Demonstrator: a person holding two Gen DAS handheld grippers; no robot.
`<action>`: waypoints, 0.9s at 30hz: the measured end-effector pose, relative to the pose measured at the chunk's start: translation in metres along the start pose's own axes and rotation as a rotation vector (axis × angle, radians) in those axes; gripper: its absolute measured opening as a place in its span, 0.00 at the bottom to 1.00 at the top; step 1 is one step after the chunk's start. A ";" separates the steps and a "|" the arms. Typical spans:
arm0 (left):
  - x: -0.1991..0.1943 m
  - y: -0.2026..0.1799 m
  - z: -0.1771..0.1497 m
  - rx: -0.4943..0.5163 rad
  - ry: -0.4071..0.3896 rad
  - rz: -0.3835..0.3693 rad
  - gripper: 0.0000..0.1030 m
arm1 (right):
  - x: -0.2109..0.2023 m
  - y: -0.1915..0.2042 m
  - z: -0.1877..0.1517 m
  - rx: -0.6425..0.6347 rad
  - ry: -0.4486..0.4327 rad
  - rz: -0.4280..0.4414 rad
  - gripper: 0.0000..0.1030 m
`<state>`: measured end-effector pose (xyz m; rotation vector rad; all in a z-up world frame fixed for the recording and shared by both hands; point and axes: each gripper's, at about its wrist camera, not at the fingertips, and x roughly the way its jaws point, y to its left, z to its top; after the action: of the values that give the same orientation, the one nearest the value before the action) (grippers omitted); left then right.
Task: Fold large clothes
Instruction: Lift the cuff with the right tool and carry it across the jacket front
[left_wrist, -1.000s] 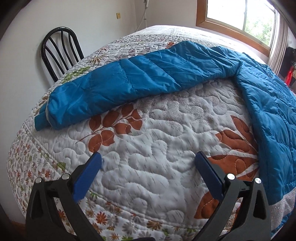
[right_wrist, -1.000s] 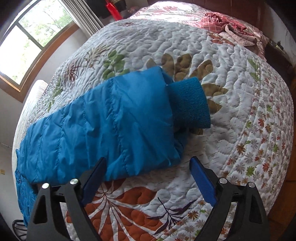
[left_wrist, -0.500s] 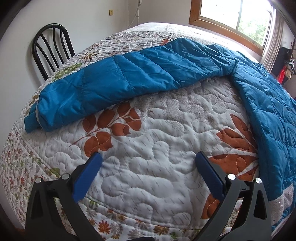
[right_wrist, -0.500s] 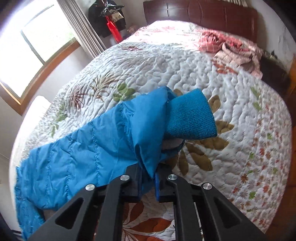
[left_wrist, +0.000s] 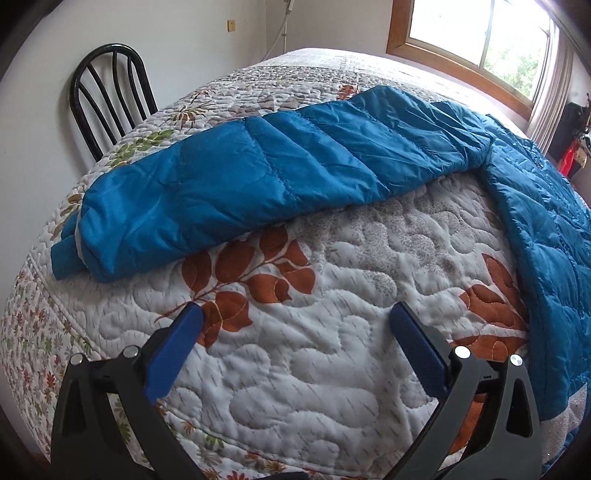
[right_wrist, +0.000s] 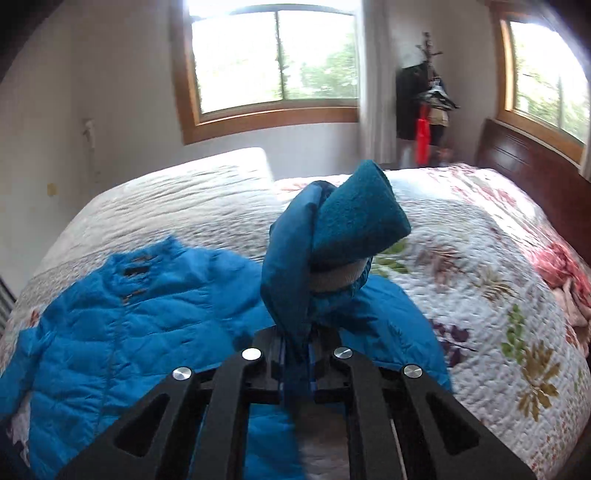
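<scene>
1. Blue puffer jacket (right_wrist: 110, 317) is lying spread on the bed (right_wrist: 480, 258).
2. Right gripper (right_wrist: 295, 354) is pinching one sleeve (right_wrist: 295, 258) above the jacket, likely to fold it inward.
3. Left gripper (left_wrist: 295, 332) is hovering, jaws spread, near the other sleeve (left_wrist: 258, 173).

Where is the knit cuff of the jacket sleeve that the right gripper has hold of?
In the right wrist view the knit cuff sticks up at centre frame, just beyond the right gripper, whose jaws pinch the sleeve, above the blue jacket on the quilt.

jacket (left_wrist: 546, 236) cut off right, coat rack (right_wrist: 428, 99) blurred
</scene>
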<state>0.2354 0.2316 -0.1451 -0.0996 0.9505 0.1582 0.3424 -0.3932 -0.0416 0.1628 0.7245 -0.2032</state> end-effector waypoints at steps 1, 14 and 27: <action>0.001 0.000 0.000 0.000 0.001 0.000 0.98 | 0.009 0.019 -0.002 -0.031 0.024 0.015 0.08; 0.003 -0.003 0.000 0.011 0.000 0.017 0.98 | 0.045 0.133 -0.070 -0.339 0.246 0.425 0.48; -0.011 -0.008 0.006 0.004 -0.015 0.030 0.97 | -0.016 0.026 -0.055 -0.106 0.170 0.307 0.47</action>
<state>0.2356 0.2240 -0.1325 -0.0809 0.9376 0.1847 0.3017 -0.3539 -0.0693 0.1895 0.8667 0.1440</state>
